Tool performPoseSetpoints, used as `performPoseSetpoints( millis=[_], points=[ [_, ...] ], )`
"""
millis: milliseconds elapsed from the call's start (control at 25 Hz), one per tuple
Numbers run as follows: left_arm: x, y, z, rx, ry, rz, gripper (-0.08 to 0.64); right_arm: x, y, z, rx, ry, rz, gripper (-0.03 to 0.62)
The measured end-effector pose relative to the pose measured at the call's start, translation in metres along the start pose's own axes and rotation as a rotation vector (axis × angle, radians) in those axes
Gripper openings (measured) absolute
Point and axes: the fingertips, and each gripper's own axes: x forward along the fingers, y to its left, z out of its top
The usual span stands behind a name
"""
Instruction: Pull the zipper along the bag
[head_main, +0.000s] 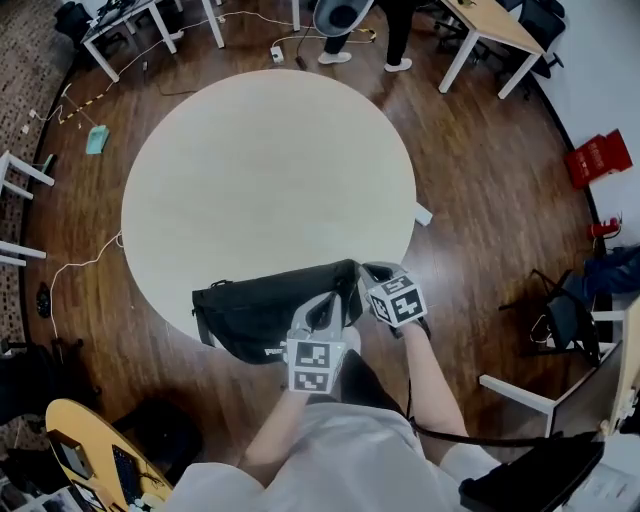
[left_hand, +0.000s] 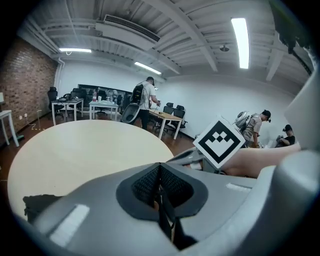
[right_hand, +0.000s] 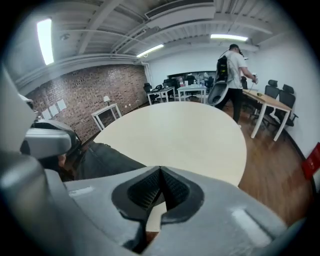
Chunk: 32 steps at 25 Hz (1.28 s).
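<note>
A black bag (head_main: 265, 305) lies flat at the near edge of the round beige table (head_main: 270, 170), partly over the rim. My left gripper (head_main: 328, 305) rests over the bag's right end. In the left gripper view its jaws (left_hand: 160, 167) are shut, and a thin dark strip, apparently the zipper pull (left_hand: 165, 212), is pinched between the pads. The bag (left_hand: 35, 204) shows only as a dark corner at that view's lower left. My right gripper (head_main: 372, 270) sits at the bag's right corner. Its jaws (right_hand: 161, 172) are shut with nothing visible between them, and the bag (right_hand: 102, 160) lies to their left.
A person (head_main: 345, 15) stands beyond the table beside an office chair. White desks (head_main: 490, 25) line the far side, and cables (head_main: 80, 265) trail on the wood floor at left. A dark chair (head_main: 565, 315) stands at right and a yellow object (head_main: 85, 445) at lower left.
</note>
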Motion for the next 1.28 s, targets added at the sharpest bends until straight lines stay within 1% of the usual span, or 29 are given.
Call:
performPoseSetpoints(
  millis=[120, 240, 320, 400, 480, 600, 640, 720, 800, 880, 1040, 1200, 1280],
  points=[
    [0.017, -0.001, -0.018, -0.021, 0.055, 0.029, 0.017, 0.028, -0.008, -0.012, -0.022, 0.079, 0.067, -0.011],
    [0.026, -0.001, -0.037, -0.047, 0.107, 0.055, 0.017, 0.052, -0.002, -0.03, -0.076, 0.183, 0.15, -0.011],
    [0.033, 0.0, -0.045, -0.05, 0.129, 0.067, 0.017, 0.067, -0.001, -0.039, -0.122, 0.244, 0.18, -0.011],
    [0.042, 0.0, -0.052, -0.044, 0.146, 0.072, 0.017, 0.081, -0.002, -0.045, -0.157, 0.279, 0.204, -0.011],
    [0.049, 0.0, -0.06, -0.039, 0.167, 0.082, 0.017, 0.092, 0.0, -0.051, -0.163, 0.305, 0.234, -0.011],
    [0.059, 0.002, -0.07, -0.019, 0.198, 0.11, 0.018, 0.096, -0.004, -0.057, -0.141, 0.335, 0.248, -0.011],
    [0.063, 0.002, -0.072, -0.007, 0.206, 0.118, 0.019, 0.096, -0.005, -0.057, -0.128, 0.338, 0.254, -0.011],
    [0.07, 0.002, -0.077, 0.027, 0.227, 0.125, 0.09, 0.095, -0.006, -0.057, -0.095, 0.336, 0.278, -0.011],
    [0.076, 0.001, -0.085, 0.072, 0.257, 0.128, 0.13, 0.094, -0.006, -0.057, -0.073, 0.332, 0.295, -0.011],
    [0.082, 0.0, -0.094, 0.118, 0.289, 0.128, 0.161, 0.094, -0.005, -0.057, -0.078, 0.329, 0.301, -0.011],
    [0.092, -0.002, -0.106, 0.198, 0.334, 0.138, 0.175, 0.095, -0.001, -0.054, -0.089, 0.31, 0.33, -0.011],
    [0.103, -0.004, -0.114, 0.329, 0.359, 0.166, 0.181, 0.094, -0.001, -0.054, -0.068, 0.3, 0.333, -0.011],
    [0.108, -0.003, -0.118, 0.369, 0.381, 0.194, 0.164, 0.094, -0.001, -0.053, -0.064, 0.296, 0.325, -0.011]
  ],
)
